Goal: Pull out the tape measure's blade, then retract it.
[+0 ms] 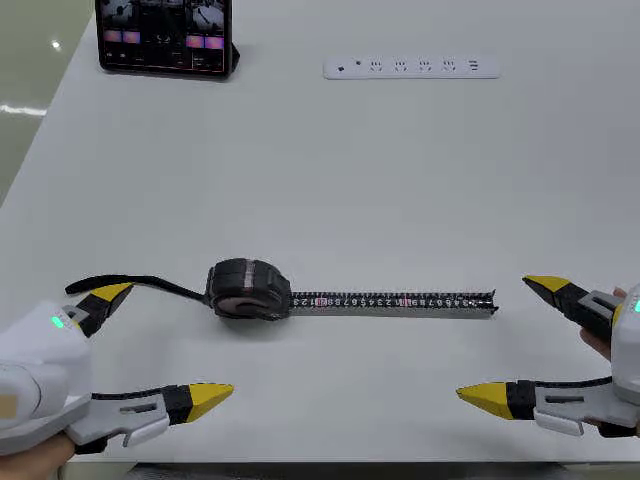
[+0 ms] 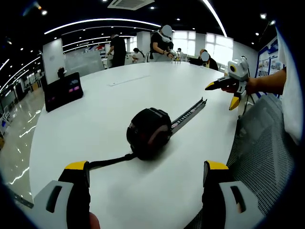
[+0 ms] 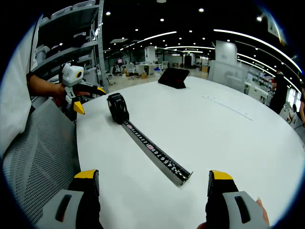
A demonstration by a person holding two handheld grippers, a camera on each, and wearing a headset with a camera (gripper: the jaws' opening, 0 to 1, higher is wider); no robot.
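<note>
The left tongs (image 1: 165,342) and right tongs (image 1: 497,338) are both spread wide and empty, low over the white surface (image 1: 320,180). Between them lies the tape measure (image 1: 248,290), its blade (image 1: 395,301) drawn out flat toward the right tongs. The rounded case (image 2: 148,132) looks dense and may slide, so pinch its flat sides. The blade is probably thin and springy, best taken at the end hook (image 1: 492,300).

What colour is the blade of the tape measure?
Black with white numerals. The blade shows best in the head view.
</note>
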